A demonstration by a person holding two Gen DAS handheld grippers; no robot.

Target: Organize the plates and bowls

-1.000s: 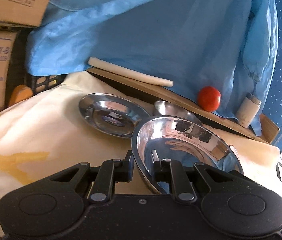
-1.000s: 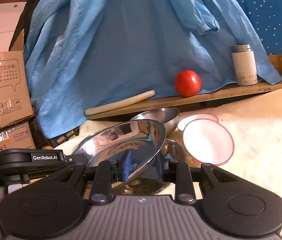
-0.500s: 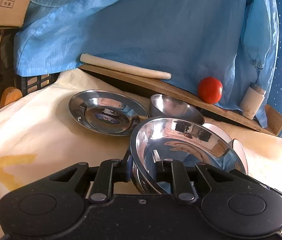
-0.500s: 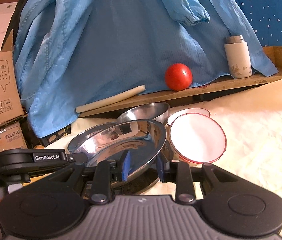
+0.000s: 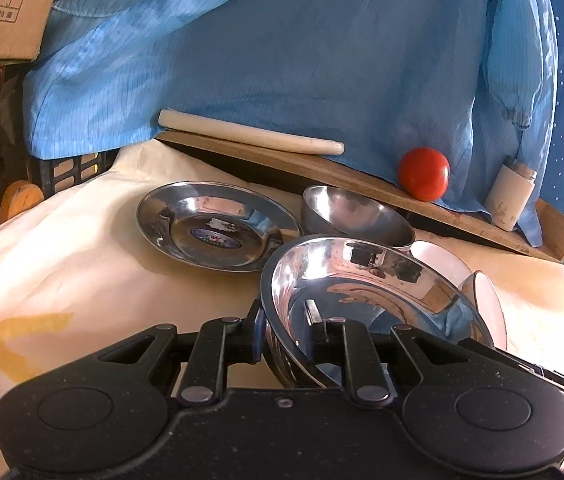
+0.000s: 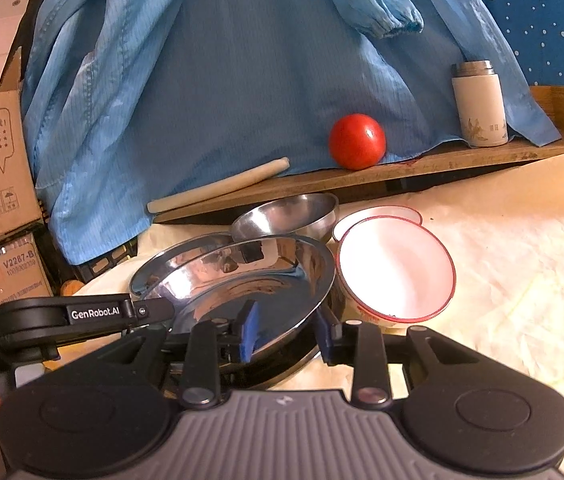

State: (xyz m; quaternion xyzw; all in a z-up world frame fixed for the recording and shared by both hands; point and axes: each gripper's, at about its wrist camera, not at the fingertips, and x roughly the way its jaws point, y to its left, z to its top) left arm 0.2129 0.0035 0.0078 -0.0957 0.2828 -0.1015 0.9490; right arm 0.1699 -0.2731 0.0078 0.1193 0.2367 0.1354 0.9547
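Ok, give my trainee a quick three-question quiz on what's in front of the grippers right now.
1. True or false: the tomato lies on the cream cloth.
2. The nearer white bowl has a rim line that is: A blue, B red, C gold.
3. Fill in: the left gripper and right gripper both have fingers either side of the rim of the tilted steel ____.
Key: 1 false, it sits on the wooden shelf. 2 B. 3 plate.

Plate left of bowl; tomato & flask on shelf behind.
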